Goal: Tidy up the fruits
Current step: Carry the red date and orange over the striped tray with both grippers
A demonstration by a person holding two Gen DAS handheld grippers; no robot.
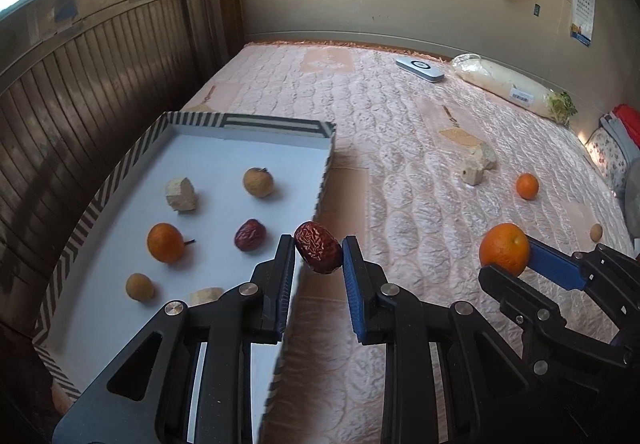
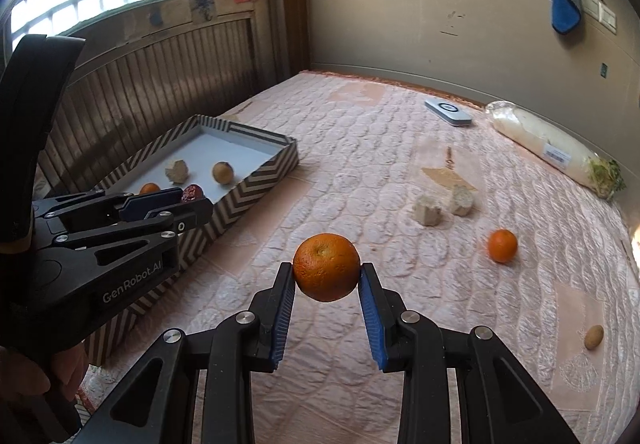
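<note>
My left gripper [image 1: 319,253] is clamped on a wrinkled red date [image 1: 318,252], held above the near right wall of the striped tray [image 1: 104,200]. My right gripper [image 2: 326,273] is clamped on an orange [image 2: 326,267], held clear above the quilted mattress [image 2: 360,172]. Inside the tray: 1 orange in tray [image 1: 165,243], 1 second date [image 1: 250,235], 2 tan round fruits [image 1: 258,182], 1 pale chunk [image 1: 181,195]. On the mattress, well apart: 1 loose orange [image 2: 502,245], 2 pale lumps [image 2: 428,211], 1 small tan fruit [image 2: 593,337].
</note>
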